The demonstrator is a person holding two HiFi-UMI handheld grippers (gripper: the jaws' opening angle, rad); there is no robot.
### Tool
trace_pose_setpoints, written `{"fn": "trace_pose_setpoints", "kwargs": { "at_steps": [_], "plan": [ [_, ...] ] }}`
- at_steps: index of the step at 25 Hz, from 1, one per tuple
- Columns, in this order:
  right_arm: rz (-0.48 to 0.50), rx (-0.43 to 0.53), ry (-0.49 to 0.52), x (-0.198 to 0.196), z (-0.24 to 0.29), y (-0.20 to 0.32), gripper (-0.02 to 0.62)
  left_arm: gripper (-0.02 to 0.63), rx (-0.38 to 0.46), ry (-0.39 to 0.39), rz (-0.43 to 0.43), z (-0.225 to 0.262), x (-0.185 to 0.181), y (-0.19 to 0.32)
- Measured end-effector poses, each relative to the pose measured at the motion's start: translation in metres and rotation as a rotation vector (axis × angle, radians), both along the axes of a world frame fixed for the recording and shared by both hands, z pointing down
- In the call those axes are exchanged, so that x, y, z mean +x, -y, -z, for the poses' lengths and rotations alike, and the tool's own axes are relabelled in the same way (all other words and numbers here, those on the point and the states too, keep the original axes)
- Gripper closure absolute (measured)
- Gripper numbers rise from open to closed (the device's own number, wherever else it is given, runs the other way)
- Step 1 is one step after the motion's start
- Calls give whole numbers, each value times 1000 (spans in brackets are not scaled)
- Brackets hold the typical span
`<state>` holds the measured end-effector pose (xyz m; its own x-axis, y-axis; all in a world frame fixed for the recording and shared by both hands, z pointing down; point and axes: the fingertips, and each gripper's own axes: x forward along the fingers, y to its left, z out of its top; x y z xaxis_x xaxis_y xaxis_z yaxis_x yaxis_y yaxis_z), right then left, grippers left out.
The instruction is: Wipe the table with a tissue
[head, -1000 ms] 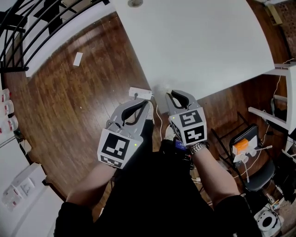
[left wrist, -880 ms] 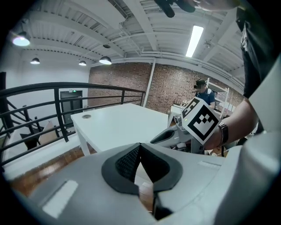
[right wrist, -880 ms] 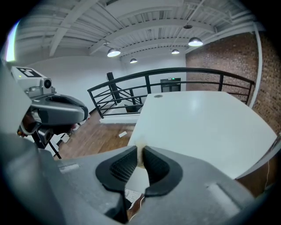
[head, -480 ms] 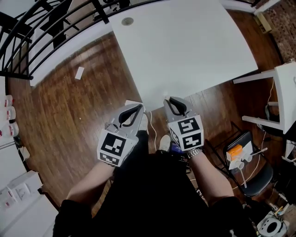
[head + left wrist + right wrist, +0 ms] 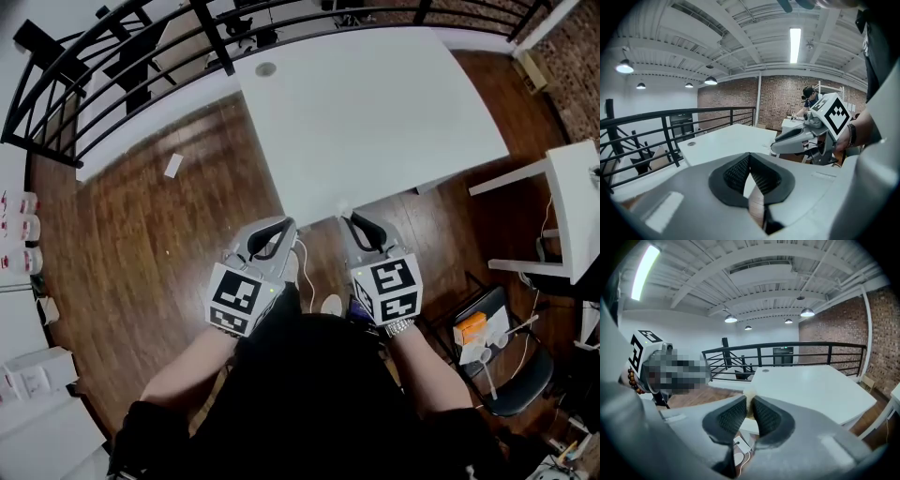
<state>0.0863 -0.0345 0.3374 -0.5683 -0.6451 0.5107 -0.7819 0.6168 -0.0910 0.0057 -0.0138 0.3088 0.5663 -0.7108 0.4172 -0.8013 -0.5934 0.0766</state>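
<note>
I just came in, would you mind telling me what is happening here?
A person stands at the near edge of a white table, one gripper in each hand. The right gripper is shut on a small pale piece, apparently the tissue. The left gripper is shut and empty. Both hang over the wooden floor, short of the table; wiping has not begun.

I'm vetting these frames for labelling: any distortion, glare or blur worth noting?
Head view: strong fisheye bows the table edges; lighting even. Left gripper view: the ceiling strip light blows out, dark vignette at the corners. Right gripper view: a mosaic patch at left, added afterwards; the pale scrap between the jaws, seemingly the tissue, is soft and tiny.
</note>
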Motion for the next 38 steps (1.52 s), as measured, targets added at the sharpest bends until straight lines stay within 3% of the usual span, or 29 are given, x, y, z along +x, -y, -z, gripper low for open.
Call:
{"fn": "trace_pose_setpoints", "kwargs": {
  "at_steps": [12,38],
  "plan": [
    [70,155,60,9,58,-48,560,592,99,7,20,36,28,-38],
    [117,296,134,27,111,-128,560,591,204,6,42,79,60,-115]
  ]
}}
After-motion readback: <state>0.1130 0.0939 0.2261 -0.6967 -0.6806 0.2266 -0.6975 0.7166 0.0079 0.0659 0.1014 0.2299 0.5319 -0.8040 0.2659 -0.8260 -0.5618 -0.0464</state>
